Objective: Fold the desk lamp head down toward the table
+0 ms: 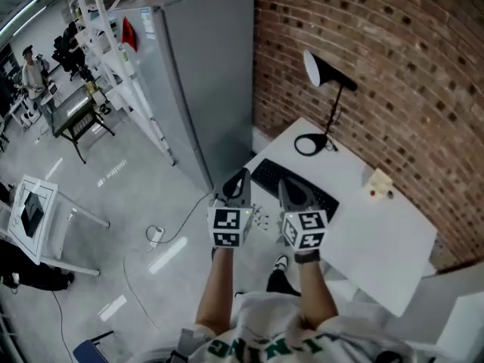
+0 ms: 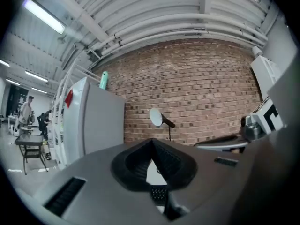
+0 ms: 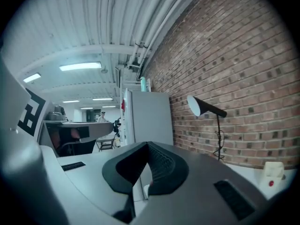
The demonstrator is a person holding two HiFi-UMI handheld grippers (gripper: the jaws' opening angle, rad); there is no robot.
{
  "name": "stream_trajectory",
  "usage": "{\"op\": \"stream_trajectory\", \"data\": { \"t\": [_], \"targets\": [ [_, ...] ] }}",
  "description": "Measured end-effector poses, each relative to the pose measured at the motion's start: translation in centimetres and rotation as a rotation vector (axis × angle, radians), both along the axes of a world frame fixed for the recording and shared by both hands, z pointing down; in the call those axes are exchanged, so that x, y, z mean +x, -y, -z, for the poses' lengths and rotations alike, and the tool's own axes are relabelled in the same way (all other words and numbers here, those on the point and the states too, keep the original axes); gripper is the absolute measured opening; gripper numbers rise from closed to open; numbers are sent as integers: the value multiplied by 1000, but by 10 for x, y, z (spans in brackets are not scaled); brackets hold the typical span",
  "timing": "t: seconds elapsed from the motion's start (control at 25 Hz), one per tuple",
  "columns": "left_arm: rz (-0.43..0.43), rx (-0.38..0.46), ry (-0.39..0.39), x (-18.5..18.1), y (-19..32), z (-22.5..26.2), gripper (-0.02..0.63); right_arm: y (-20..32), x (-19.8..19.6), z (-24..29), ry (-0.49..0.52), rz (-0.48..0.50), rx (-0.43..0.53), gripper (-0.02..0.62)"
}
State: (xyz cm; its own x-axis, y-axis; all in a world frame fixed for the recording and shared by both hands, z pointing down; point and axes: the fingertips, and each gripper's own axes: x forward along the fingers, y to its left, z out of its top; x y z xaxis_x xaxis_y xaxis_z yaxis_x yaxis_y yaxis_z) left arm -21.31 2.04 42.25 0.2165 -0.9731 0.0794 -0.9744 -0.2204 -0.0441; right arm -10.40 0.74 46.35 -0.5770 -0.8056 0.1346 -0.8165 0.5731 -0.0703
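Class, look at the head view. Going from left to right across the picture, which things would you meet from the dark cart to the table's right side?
Dark cart → grey cabinet → desk lamp → small cream box. The keyboard is left out, since it overlaps the lamp's span.

bright tube light (image 3: 79, 66), fisheye edges, sl. blur

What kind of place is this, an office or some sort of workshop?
Probably a lab or workshop with an office corner: a bare brick wall, a white desk with a desk lamp and keyboard, and an open grey floor with racks and a work cart.
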Motion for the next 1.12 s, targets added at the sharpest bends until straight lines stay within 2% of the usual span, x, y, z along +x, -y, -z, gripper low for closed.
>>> {"op": "stream_trajectory", "data": {
  "t": [0.24,0.56,0.8,1.12],
  "targets": [
    [-144,17,-16,100,84,16,0,76,89,19,18,-119,40,-6],
    [-196,27,13,171,180,29,0,162,167,30,45,-177,42,-6],
    [-190,15,6,189,224,28,0,208,194,25,64,-189,5,-6],
    [-268,-56,-39,187,294,30,2,267,187,21,56,-214,-31,-6]
  ]
}}
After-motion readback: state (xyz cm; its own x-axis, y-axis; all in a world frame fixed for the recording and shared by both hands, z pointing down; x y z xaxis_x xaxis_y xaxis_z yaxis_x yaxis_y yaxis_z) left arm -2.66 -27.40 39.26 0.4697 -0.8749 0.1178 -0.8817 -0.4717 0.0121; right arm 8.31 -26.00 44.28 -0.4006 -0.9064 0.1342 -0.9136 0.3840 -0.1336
